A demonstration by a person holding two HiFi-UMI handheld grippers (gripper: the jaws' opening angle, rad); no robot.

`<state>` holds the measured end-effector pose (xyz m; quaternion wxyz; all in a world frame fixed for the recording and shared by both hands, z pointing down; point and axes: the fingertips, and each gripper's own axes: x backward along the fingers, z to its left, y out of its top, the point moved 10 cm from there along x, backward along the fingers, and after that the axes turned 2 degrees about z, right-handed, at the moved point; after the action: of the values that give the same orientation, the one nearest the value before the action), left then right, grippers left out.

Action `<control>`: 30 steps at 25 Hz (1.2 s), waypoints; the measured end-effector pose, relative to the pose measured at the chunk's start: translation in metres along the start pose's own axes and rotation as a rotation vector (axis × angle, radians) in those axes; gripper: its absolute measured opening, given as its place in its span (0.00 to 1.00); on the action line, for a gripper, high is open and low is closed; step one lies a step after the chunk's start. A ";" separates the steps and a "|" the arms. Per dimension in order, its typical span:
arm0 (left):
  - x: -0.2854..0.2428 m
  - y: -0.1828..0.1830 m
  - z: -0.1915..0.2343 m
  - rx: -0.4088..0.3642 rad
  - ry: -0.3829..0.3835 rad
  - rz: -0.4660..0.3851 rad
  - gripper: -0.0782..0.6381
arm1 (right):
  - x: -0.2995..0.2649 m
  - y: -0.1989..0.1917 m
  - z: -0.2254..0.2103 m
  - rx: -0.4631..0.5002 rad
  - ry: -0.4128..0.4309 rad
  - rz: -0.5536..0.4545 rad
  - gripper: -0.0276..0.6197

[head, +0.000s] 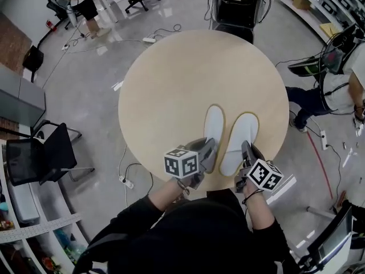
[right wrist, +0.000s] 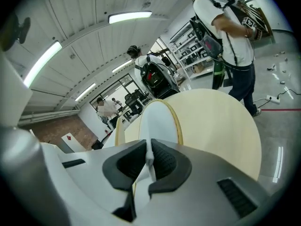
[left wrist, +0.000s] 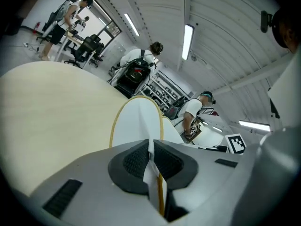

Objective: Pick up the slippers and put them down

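Two white slippers with tan rims lie side by side over the near part of the round beige table (head: 171, 79). My left gripper (head: 209, 153) is shut on the heel end of the left slipper (head: 214, 127). My right gripper (head: 246, 154) is shut on the heel end of the right slipper (head: 240, 141). In the left gripper view the jaws (left wrist: 153, 163) pinch the thin sole of the left slipper (left wrist: 138, 121), which sticks out forward over the tabletop. The right gripper view shows the same: jaws (right wrist: 149, 161) closed on the right slipper (right wrist: 157, 121). Whether the toes touch the table I cannot tell.
A black office chair (head: 43, 153) stands on the floor to the left, and a power strip (head: 126, 182) lies near the table's edge. A black cart (head: 236, 4) stands beyond the table. A person (head: 342, 79) stands at the right, and another is far back left.
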<state>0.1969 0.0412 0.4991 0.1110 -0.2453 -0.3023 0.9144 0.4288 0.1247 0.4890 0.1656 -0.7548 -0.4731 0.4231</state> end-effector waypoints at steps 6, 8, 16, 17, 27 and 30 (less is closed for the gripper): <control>0.084 -0.009 0.019 0.010 0.012 -0.065 0.16 | 0.006 -0.045 0.071 0.036 0.068 0.012 0.09; 0.109 -0.008 0.020 0.002 0.009 -0.088 0.16 | 0.011 -0.055 0.093 0.051 0.089 0.007 0.09; 0.194 -0.004 0.012 -0.095 -0.019 -0.189 0.16 | 0.030 -0.086 0.157 0.093 0.149 -0.054 0.09; 0.204 -0.005 0.011 -0.103 -0.024 -0.201 0.15 | 0.032 -0.090 0.164 0.100 0.155 -0.062 0.09; 0.275 -0.026 0.009 -0.130 -0.037 -0.287 0.16 | 0.056 -0.134 0.201 0.134 0.148 -0.037 0.09; 0.290 -0.033 0.013 -0.132 -0.014 -0.298 0.16 | 0.062 -0.141 0.209 0.148 0.150 -0.019 0.09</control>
<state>-0.0562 0.1626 0.4175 0.2270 -0.1982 -0.3958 0.8675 0.1938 0.2166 0.4288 0.2598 -0.7656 -0.4340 0.3975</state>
